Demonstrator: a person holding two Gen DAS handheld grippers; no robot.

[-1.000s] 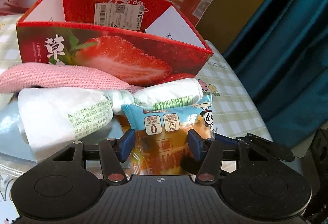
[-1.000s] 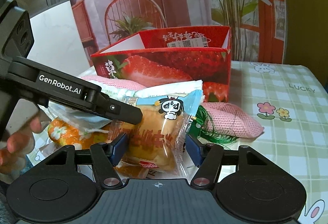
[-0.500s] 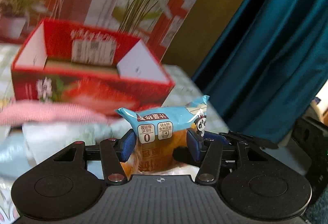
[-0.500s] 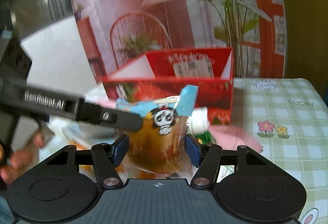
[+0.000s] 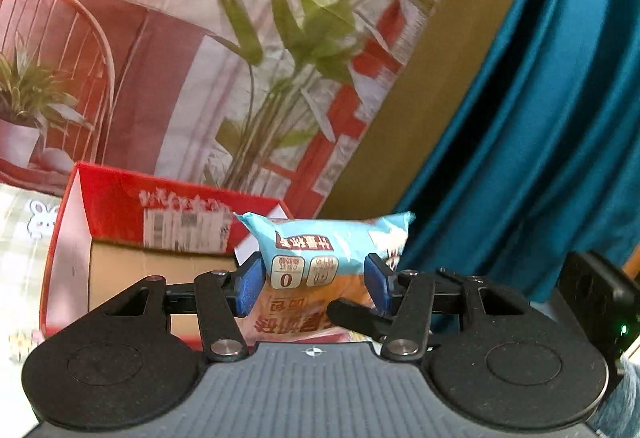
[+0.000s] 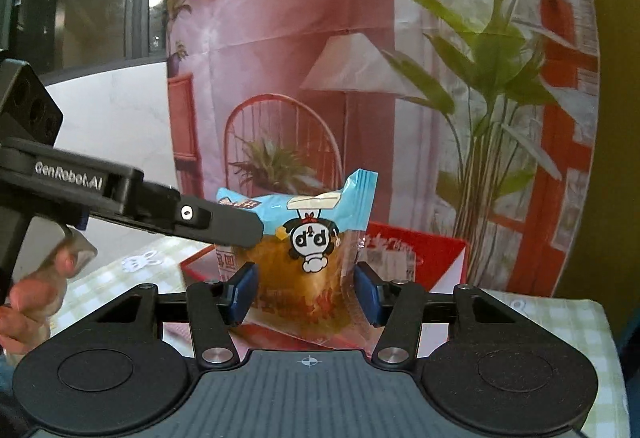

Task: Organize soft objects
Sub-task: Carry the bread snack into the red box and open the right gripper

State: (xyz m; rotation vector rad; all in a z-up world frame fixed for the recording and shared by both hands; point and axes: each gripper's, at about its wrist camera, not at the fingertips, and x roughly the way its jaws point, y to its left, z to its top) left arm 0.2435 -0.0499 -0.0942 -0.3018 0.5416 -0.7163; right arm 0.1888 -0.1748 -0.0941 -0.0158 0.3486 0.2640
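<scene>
A bread packet (image 5: 328, 238) with a light-blue top and a panda print hangs in the air, held from two sides. My left gripper (image 5: 314, 286) is shut on it, its blue pads pressing both flanks. In the right wrist view the same bread packet (image 6: 308, 278) stands between the pads of my right gripper (image 6: 306, 298), whose jaws are closing and touch the wrapper. The left gripper's finger (image 6: 216, 222) lies across the packet's upper left. Behind and below stands the open red strawberry box (image 5: 120, 205), also the red strawberry box (image 6: 424, 250) in the right wrist view.
A green-checked tablecloth (image 6: 560, 318) covers the table. A printed backdrop (image 5: 240, 37) with a chair and plants hangs behind the box. A teal curtain (image 5: 540, 117) is at the right. A person's hand (image 6: 36, 298) holds the left gripper's handle.
Both grippers have risen with the bread packet, up off the pile of soft items. The box now sits lower in both views. The right jaws have drawn closer on the wrapper.
</scene>
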